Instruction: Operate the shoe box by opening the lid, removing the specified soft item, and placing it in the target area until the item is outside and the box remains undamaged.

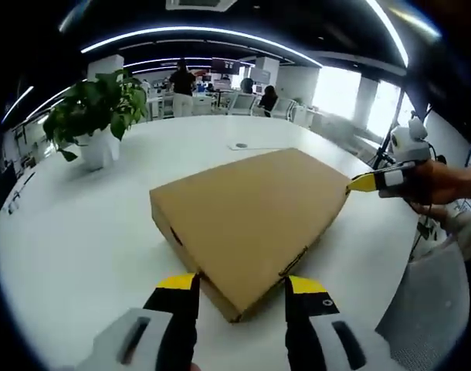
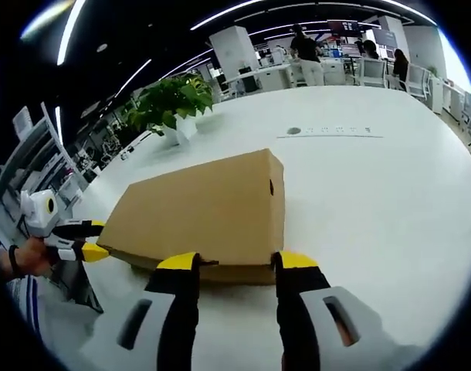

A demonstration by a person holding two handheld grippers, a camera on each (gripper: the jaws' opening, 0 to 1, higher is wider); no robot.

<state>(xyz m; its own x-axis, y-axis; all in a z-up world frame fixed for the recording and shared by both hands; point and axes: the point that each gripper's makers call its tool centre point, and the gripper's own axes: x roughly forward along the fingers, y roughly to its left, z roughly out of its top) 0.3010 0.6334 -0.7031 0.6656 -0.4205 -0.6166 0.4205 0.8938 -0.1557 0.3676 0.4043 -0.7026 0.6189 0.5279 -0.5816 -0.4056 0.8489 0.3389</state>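
A closed cardboard shoe box [image 1: 251, 220] lies flat on the white desk [image 1: 81, 247], its lid still down. In the left gripper view the left gripper [image 1: 242, 297] has its yellow-tipped jaws apart, straddling the box's near corner without visibly touching it; nothing is held between them. At the box's far right corner in that view, the right gripper [image 1: 374, 182] comes in with a hand [image 1: 440, 184] behind it, its yellow tip touching or just beside that corner (which one, I cannot tell). In the right gripper view the right gripper [image 2: 237, 267] also has its jaws spread, one on each side of the box's near edge, where the lid rim meets the base. There the left gripper [image 2: 85, 241] appears at the box's far left corner, held by a hand [image 2: 23, 259]. A potted green plant [image 1: 96, 112] stands on the desk well behind the box, and people sit and stand at tables in the background.
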